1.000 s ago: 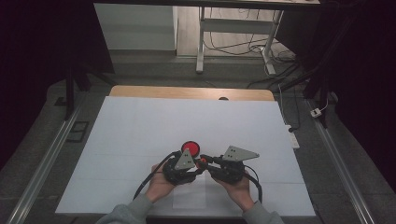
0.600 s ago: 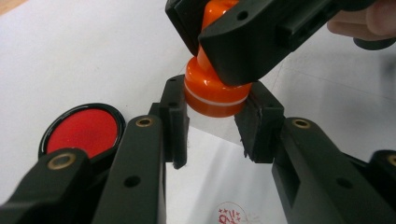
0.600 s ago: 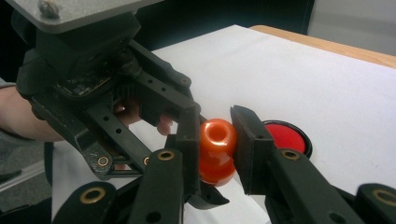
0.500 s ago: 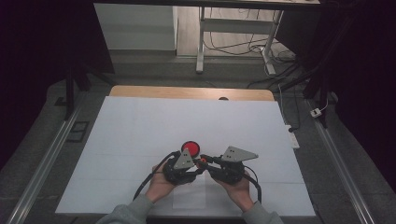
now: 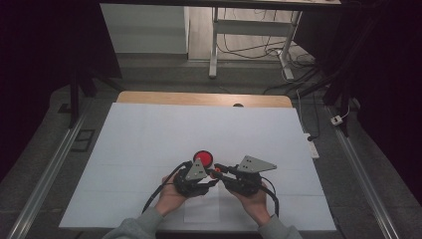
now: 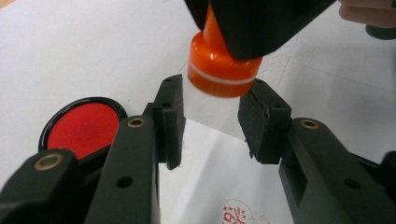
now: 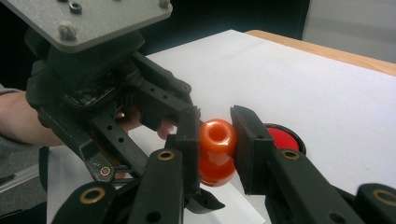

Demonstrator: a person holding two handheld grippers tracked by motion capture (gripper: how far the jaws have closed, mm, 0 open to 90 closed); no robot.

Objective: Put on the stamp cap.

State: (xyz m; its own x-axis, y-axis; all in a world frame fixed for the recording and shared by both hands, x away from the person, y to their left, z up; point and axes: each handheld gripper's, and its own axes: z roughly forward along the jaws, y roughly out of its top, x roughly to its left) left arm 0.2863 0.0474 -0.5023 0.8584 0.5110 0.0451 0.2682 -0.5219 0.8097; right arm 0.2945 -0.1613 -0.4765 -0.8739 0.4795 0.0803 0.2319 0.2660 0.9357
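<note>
So your right tongs [image 7: 215, 140] are clamped on the orange stamp [image 7: 215, 149], holding it just above the slip of paper [image 6: 210, 186], with the red ink pad [image 6: 81, 126] right beside it on the table [image 5: 149, 134]. Your left tongs [image 6: 210, 119] sit spread open and empty around the stamp's base. Looks like the stamping step to me. Next you'd want a straight press down. There's a red print at the paper's near edge, cut off, can't read it.

Glossy orange plastic stamp [image 7: 216, 151], matt black claw pads [image 6: 170, 119], smooth white paper [image 5: 149, 144], bare wood table edge [image 5: 199, 98].
</note>
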